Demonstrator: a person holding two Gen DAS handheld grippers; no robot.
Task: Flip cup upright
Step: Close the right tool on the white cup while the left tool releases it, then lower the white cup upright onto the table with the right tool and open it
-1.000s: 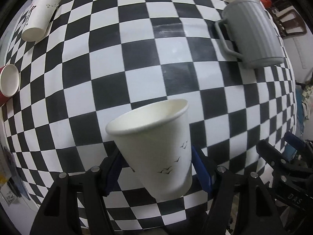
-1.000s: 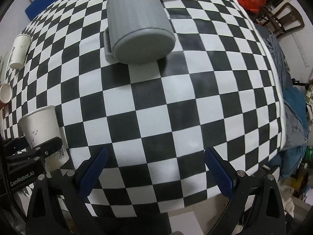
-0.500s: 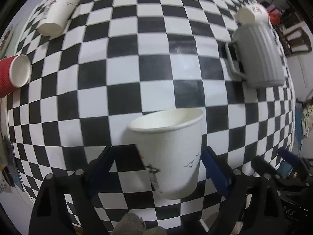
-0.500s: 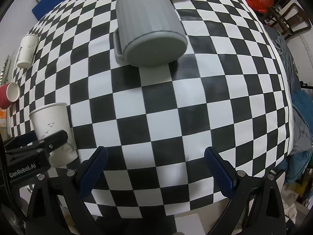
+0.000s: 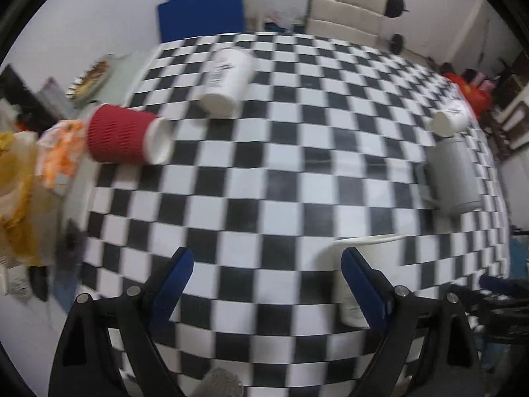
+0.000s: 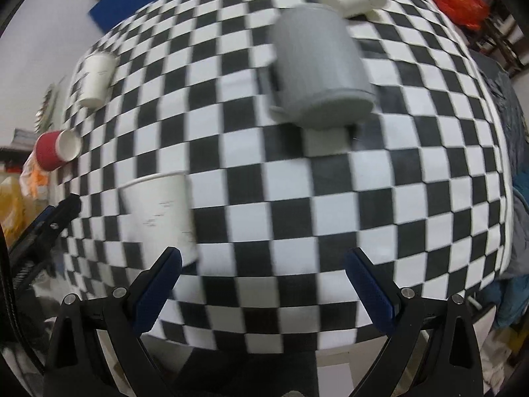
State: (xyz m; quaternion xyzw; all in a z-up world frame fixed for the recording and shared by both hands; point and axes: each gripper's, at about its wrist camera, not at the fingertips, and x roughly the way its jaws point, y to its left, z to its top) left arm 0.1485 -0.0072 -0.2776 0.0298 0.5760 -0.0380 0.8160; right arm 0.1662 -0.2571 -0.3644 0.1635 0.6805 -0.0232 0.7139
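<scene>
A white paper cup (image 5: 367, 258) stands upright on the checkered table, just right of my left gripper's right finger; it also shows in the right wrist view (image 6: 162, 211). My left gripper (image 5: 264, 274) is open and empty, pulled back from the cup. My right gripper (image 6: 263, 278) is open and empty over the table's near edge. A red ribbed cup (image 5: 125, 135) lies on its side at the left. A white printed cup (image 5: 224, 82) lies on its side at the back. A grey ribbed mug (image 6: 317, 69) lies on its side in the right wrist view.
Another white cup (image 5: 451, 117) lies behind the grey mug (image 5: 456, 175) at the right. Bags and clutter (image 5: 33, 172) sit beyond the table's left edge. A blue board (image 5: 201, 16) and chairs (image 5: 347, 10) stand behind the checkered table (image 5: 264, 172).
My left gripper has let go of the white cup, opened and drawn back to the left; the cup now stands on the table. Both views have tilted up and are blurred.
</scene>
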